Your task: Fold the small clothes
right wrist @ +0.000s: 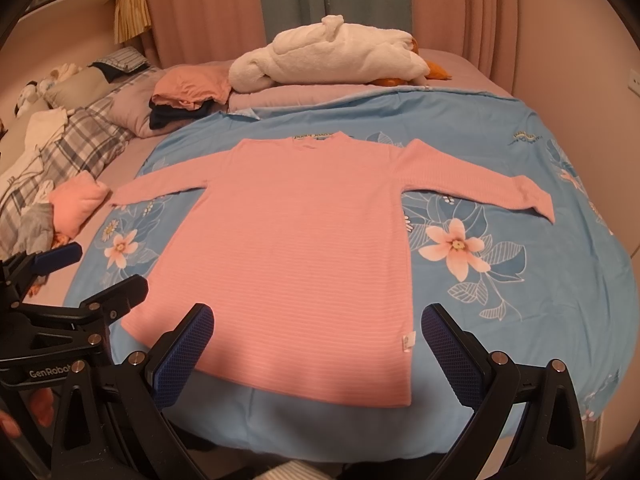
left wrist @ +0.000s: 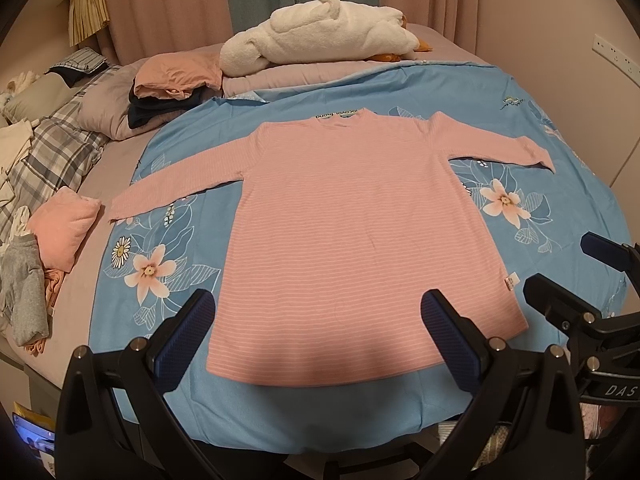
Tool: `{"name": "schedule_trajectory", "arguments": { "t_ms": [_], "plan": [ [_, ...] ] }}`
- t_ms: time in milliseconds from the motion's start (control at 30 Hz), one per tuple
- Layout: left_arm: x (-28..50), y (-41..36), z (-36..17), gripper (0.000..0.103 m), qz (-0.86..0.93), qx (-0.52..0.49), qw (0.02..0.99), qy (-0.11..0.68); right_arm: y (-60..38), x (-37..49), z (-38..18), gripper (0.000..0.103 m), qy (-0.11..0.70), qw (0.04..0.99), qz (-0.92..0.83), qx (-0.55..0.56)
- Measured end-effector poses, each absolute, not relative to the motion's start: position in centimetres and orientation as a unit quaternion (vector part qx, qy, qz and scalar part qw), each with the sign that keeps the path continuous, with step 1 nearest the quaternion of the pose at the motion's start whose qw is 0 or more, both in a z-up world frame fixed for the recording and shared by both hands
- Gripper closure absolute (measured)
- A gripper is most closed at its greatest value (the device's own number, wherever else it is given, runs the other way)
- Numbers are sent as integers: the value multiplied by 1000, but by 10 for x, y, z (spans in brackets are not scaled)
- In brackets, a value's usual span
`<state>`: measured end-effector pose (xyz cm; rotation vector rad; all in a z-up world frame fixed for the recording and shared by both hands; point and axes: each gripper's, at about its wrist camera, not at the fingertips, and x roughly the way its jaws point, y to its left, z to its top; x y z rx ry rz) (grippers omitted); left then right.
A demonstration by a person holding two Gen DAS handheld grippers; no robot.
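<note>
A pink long-sleeved shirt with thin white stripes [left wrist: 348, 232] [right wrist: 296, 240] lies flat on a blue floral sheet [left wrist: 280, 412] [right wrist: 500, 320], both sleeves spread out, collar at the far side. My left gripper [left wrist: 320, 320] hovers open above the shirt's near hem, nothing between its fingers. My right gripper [right wrist: 318, 332] is open too, above the hem's right part near a small white tag [right wrist: 408, 340]. In the left wrist view the right gripper [left wrist: 560, 280] shows at the right edge; in the right wrist view the left gripper [right wrist: 92, 276] shows at the left.
A white plush duck [left wrist: 320, 36] [right wrist: 332, 56] lies at the far end of the bed. A stack of folded clothes [left wrist: 176, 88] [right wrist: 188, 92] sits at the back left. Loose pink and grey garments [left wrist: 52, 248] and a plaid quilt [left wrist: 52, 152] lie along the left side.
</note>
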<state>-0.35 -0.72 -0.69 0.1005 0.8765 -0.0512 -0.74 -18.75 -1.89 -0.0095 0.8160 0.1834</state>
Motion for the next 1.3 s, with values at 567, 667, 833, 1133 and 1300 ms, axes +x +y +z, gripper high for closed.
{"name": "schedule_trajectory", "arguments": {
  "t_ms": [567, 667, 833, 1133, 1300],
  "plan": [
    [-3, -10, -8, 0, -26, 50, 903, 426, -186, -7, -19, 0, 398, 913, 91, -3],
    [-2, -10, -10, 0, -26, 50, 902, 427, -186, -7, -20, 0, 398, 913, 91, -2],
    [6, -8, -18, 0, -31, 37, 897, 439, -185, -6, -24, 0, 403, 910, 95, 6],
    [48, 16, -62, 0, -54, -78, 865, 493, -234, 30, -83, 0, 419, 857, 194, 226],
    [75, 22, -88, 0, -66, -130, 841, 521, -290, 49, -119, 0, 412, 843, 135, 318]
  ]
}}
